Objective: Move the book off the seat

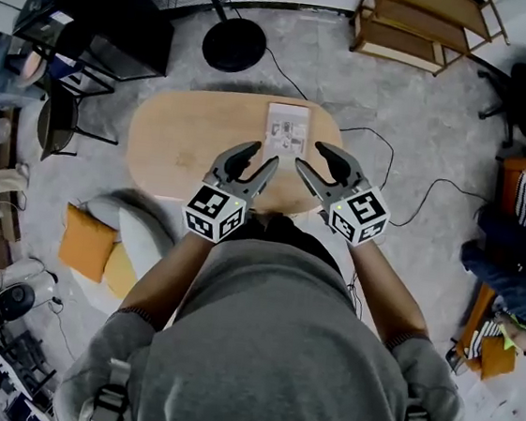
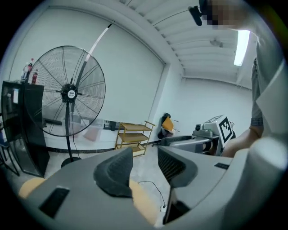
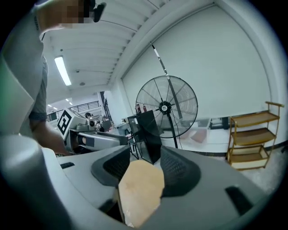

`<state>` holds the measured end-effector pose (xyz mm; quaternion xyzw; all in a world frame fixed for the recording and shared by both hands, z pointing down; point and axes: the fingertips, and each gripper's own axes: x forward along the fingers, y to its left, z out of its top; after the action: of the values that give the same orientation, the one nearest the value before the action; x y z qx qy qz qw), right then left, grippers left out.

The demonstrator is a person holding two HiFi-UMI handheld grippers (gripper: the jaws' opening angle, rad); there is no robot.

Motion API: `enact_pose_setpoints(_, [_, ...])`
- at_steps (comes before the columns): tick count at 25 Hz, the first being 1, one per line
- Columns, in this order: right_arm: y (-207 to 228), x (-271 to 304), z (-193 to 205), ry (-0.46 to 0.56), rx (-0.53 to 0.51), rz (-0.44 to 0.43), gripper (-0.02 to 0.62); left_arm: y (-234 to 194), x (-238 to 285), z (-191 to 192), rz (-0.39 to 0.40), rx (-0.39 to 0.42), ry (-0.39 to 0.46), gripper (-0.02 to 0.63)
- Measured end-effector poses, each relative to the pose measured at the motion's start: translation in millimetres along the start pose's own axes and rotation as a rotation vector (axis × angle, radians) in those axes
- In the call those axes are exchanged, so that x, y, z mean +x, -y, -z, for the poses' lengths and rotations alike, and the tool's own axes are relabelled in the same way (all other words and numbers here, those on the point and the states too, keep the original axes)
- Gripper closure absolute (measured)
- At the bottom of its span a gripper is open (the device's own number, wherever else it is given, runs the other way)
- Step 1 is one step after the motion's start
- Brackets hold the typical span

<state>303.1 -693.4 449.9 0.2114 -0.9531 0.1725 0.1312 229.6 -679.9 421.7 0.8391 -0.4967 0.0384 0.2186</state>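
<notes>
The book (image 1: 286, 129) lies flat on the wooden seat (image 1: 182, 134), just ahead of and between the left gripper (image 1: 261, 158) and right gripper (image 1: 309, 157), long axis pointing away from them; both grippers stand half-open and empty, the right judged marginally nearer.

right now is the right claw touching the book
Apart. The right gripper view shows the right claw open, only bare seat between its pads; the head view shows the book lying flat outside them.

You stand in a roomy workshop or lab hall.
Around you: a bare concrete floor (image 1: 417, 100), an industrial pedestal fan (image 2: 71, 93), a wooden shelf rack (image 1: 421, 25), loose cables (image 1: 390, 163) and a ceiling strip light (image 2: 240, 47).
</notes>
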Motion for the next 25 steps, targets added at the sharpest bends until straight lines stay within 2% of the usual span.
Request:
enact_pose_setpoints(3, [-13.7,-6.2,-19.5,0.044,-0.021,0.017,0.405,3.2,-11.8,-19.1,0.023,0.035,0.027,0.444])
enact_pose_setpoints(5, [-24.8,-10.5,-29.8,0.071,-0.037,0.025,0.429,3.1,-19.7,-26.9,0.029,0.044,0.040,0.501])
enact_pose_setpoints(9, [-44.7,-18.8,-49.8,0.114,-0.066,0.030,0.463,5.9,-32.3,-41.5,0.045,0.062,0.069,0.541])
enact_pose_setpoints(13, [-61.8,-22.6,-63.6,0.138,-0.106,0.045,0.512,11.8,-48.0,-55.9,0.077,0.132,0.110,0.580])
enact_pose_setpoints(18, [-75.0,-27.6,-79.0,0.168,-0.138,0.085,0.589,17.2,-65.9,-72.2,0.111,0.188,0.155,0.591])
enact_pose_setpoints(25, [-86.5,-34.3,-95.9,0.199,-0.173,0.107,0.589,23.9,-75.3,-100.1,0.132,0.195,0.213,0.591])
